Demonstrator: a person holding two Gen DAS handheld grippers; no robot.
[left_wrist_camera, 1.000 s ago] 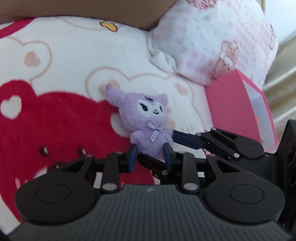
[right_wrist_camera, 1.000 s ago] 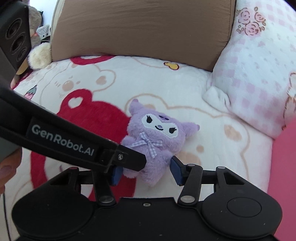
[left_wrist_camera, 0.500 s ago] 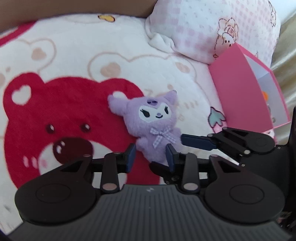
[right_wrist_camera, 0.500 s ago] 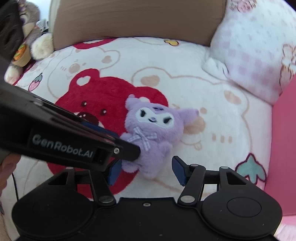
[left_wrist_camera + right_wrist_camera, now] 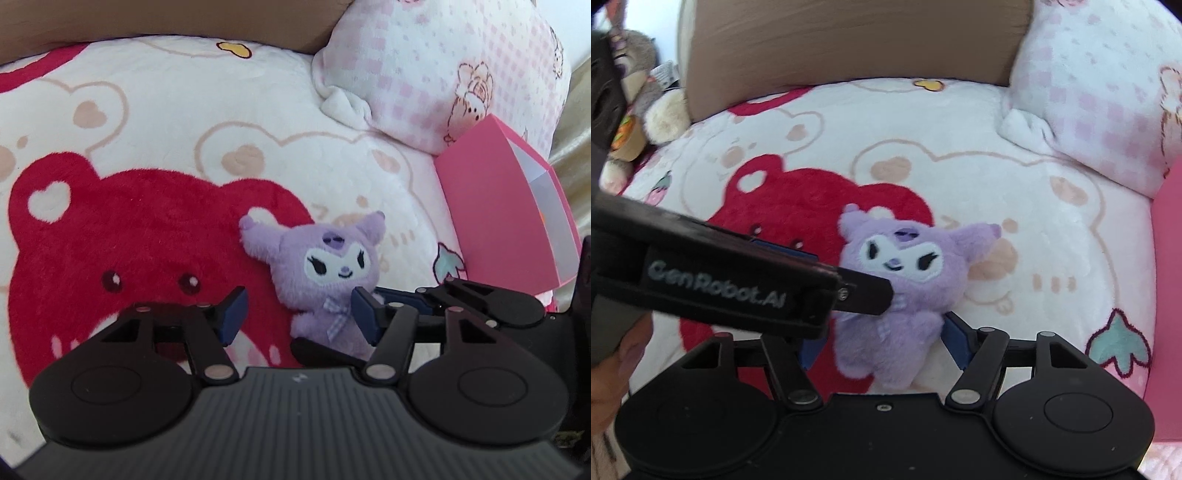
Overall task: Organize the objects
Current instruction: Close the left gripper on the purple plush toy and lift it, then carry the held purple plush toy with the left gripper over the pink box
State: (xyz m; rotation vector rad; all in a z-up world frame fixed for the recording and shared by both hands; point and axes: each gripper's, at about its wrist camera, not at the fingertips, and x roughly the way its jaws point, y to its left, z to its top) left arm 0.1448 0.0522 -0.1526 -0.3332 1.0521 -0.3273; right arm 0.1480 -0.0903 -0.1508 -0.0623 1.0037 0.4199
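Observation:
A small purple plush toy (image 5: 328,269) with a white face and a checked bow is off the red-and-white blanket (image 5: 155,147). My right gripper (image 5: 882,343) is shut on the plush toy (image 5: 905,284), its blue pads pressing the body from both sides. My left gripper (image 5: 299,314) is open; its right pad touches the toy's side and its left pad stands apart from it. The left gripper's finger crosses in front of the toy in the right wrist view. A pink box (image 5: 506,218) with an open top stands at the right.
A pink-checked pillow (image 5: 443,70) lies at the back right against a brown cushion (image 5: 849,40). Several soft toys (image 5: 646,110) sit at the far left edge of the bed. A hand (image 5: 617,350) holds the left gripper at lower left.
My left gripper has opened and let go of the plush toy. The right gripper has closed onto it. The toy has shifted slightly right, towards the pink box.

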